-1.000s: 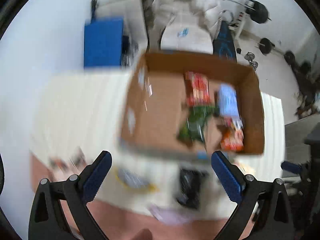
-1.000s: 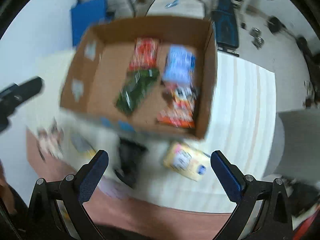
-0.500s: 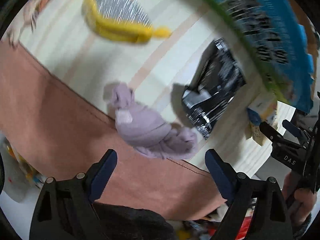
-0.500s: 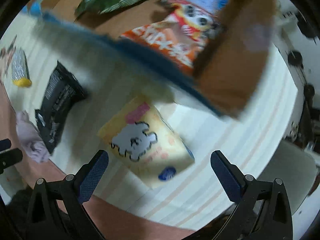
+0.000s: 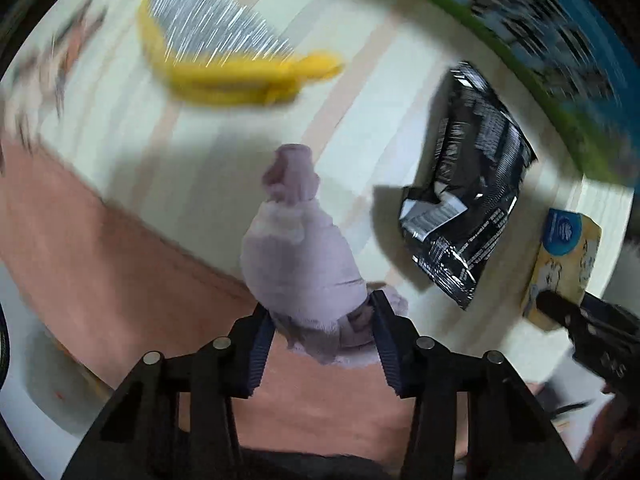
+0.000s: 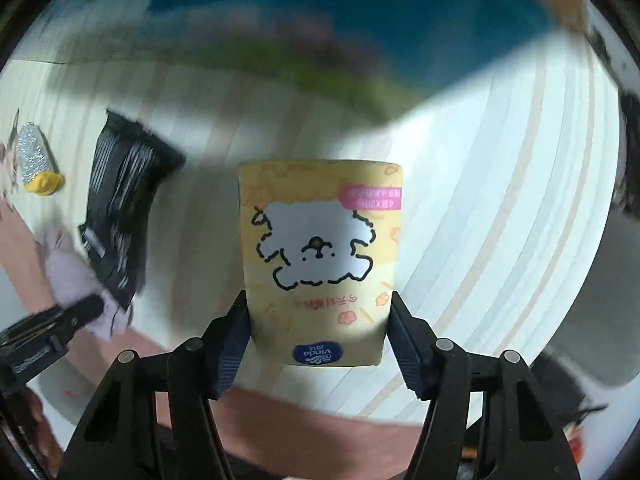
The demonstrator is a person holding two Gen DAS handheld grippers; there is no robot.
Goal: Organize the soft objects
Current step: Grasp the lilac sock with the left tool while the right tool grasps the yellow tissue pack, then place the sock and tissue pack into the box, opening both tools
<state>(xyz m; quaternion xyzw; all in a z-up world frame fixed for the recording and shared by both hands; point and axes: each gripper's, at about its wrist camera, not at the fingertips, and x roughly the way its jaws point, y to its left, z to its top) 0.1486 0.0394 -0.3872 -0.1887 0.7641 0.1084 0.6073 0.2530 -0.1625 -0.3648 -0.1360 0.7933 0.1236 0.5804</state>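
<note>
Claws closing, left claw on lilac cloth, right claw on tissue pack

On the tabletop, the cloth bundle lies at the near edge. The brush lies farther in, the foil packet beside the bundle, the tissue pack beyond the packet, near the box.
</note>
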